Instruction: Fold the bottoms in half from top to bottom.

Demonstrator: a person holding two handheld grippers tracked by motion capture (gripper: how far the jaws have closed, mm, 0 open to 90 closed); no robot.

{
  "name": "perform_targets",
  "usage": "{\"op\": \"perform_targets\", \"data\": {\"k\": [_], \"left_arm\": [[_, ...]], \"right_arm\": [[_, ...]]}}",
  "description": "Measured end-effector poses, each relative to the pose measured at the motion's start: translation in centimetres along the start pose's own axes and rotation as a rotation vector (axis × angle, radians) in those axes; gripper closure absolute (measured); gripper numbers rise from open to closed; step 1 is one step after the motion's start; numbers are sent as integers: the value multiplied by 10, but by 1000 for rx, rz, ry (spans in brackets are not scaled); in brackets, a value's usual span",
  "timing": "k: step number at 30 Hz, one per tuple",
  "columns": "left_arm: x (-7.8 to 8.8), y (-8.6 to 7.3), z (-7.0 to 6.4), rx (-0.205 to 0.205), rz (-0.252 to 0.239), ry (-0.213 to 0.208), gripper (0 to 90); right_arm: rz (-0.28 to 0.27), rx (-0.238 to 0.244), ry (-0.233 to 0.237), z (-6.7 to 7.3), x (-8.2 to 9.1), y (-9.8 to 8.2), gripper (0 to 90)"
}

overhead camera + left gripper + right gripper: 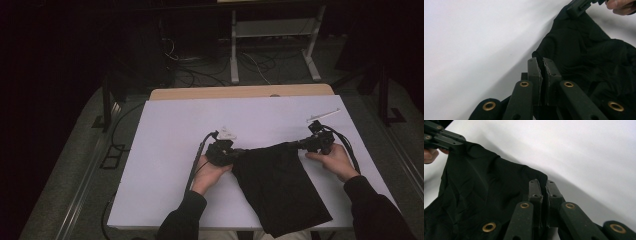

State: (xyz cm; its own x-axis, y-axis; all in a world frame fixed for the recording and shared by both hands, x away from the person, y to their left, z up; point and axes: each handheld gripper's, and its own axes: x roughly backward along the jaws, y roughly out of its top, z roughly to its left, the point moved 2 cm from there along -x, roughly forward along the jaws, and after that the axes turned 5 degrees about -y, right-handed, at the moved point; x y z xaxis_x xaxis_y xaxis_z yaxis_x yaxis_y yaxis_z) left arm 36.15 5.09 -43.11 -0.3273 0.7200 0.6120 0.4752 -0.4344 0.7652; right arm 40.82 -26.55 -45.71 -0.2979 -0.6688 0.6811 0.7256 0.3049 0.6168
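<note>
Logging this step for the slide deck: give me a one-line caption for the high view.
Both grippers, left and right, pinch a black cloth's top edge over the white table.

Two grippers (235, 154) (299, 143), one black cloth (277, 187), one white table (165, 145).

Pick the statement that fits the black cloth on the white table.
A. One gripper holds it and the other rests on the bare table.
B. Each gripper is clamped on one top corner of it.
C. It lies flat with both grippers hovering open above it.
B: the left gripper and the right gripper each have their jaws shut on a corner of the black cloth, its top edge stretched between them over the table.
</note>
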Motion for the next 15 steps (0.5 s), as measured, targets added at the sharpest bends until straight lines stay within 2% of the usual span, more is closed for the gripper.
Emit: {"op": "perform_targets", "data": {"k": [6, 15], "left_arm": [[15, 6, 9, -1, -8, 23, 844], [28, 15, 20, -30, 4, 51, 845]], "right_arm": [[-18, -1, 9, 9, -7, 11, 839], [-31, -6, 0, 18, -17, 22, 839]]}}
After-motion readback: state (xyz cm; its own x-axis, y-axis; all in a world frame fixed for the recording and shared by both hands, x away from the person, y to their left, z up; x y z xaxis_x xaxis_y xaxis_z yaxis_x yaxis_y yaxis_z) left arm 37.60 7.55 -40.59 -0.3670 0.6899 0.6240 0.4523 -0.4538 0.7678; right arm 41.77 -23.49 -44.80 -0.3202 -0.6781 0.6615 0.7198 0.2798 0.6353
